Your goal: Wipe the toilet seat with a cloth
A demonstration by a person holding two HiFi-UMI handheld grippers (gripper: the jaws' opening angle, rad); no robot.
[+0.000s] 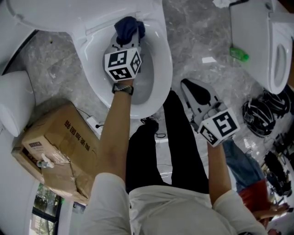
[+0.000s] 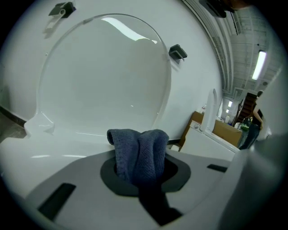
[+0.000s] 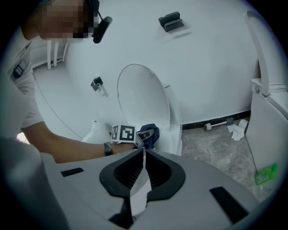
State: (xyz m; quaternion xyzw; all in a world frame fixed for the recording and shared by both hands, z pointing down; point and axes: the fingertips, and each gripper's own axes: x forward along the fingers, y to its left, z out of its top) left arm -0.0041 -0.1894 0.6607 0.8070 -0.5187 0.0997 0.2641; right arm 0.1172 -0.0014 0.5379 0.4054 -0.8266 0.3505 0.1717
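Observation:
A dark blue cloth [image 1: 129, 27] is bunched at the back rim of the white toilet seat [image 1: 163, 69], below the raised lid [image 1: 69, 13]. My left gripper [image 1: 128, 40] is shut on that cloth and reaches over the bowl. In the left gripper view the cloth [image 2: 138, 152] stands up between the jaws, with the lid [image 2: 103, 76] behind it. My right gripper [image 1: 185, 84] is shut with nothing in it, held off to the right of the toilet above the floor. In the right gripper view its closed jaws [image 3: 143, 157] point toward the cloth [image 3: 150, 134] and the toilet.
A torn cardboard box [image 1: 55, 147] lies on the floor to the left of the toilet. A second toilet [image 1: 275, 46] stands at the right, with a green bottle [image 1: 239, 54] and black cables [image 1: 259, 112] near it. Crumpled tissue [image 3: 236, 129] lies by the wall.

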